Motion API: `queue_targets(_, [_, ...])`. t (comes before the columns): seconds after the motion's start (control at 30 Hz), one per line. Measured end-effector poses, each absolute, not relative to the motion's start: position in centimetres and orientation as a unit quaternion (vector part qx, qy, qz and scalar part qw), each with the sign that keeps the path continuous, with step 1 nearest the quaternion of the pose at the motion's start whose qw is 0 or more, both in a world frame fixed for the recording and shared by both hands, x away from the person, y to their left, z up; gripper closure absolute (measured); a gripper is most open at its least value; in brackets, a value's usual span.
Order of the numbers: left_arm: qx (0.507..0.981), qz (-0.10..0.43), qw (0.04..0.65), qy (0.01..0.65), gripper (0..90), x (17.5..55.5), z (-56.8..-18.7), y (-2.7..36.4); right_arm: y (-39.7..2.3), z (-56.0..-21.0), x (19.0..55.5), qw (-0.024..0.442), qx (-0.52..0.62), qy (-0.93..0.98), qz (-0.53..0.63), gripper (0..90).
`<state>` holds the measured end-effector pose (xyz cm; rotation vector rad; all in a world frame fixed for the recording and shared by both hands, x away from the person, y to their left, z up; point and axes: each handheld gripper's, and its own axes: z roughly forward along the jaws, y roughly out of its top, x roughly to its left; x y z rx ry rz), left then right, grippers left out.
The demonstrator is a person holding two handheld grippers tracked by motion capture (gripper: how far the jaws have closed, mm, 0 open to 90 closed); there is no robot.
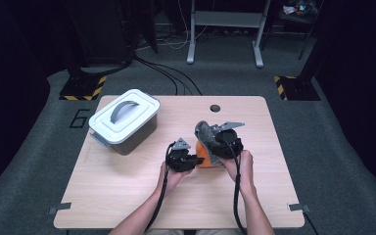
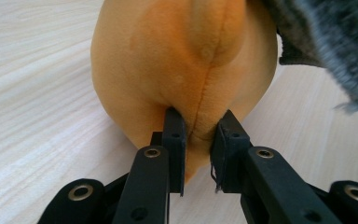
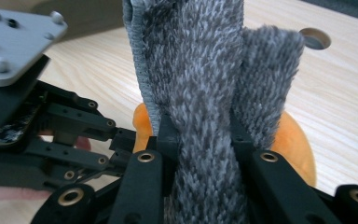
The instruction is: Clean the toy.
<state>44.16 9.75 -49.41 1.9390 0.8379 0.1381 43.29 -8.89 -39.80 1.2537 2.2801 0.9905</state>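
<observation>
Wood table, grey carpet; left gripper jaws pinching orange plush, right gripper grey cloth.

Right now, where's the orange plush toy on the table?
In the high view the orange plush toy lies near the table's middle, right of the lidded grey box, pinched by the left gripper, with the grey furry fabric in the right gripper above it.

Right gripper clamps a grey fuzzy cloth — orange plush behind, left gripper alongside.
</observation>
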Motion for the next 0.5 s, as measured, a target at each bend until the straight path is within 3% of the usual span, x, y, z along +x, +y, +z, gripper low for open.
queue_targets(0.5, [0.800,0.071,0.483,0.350,76.7,44.1,-49.9,9.8,-11.5,-40.7,43.9,0.205,0.480,0.784,0.336,73.7])
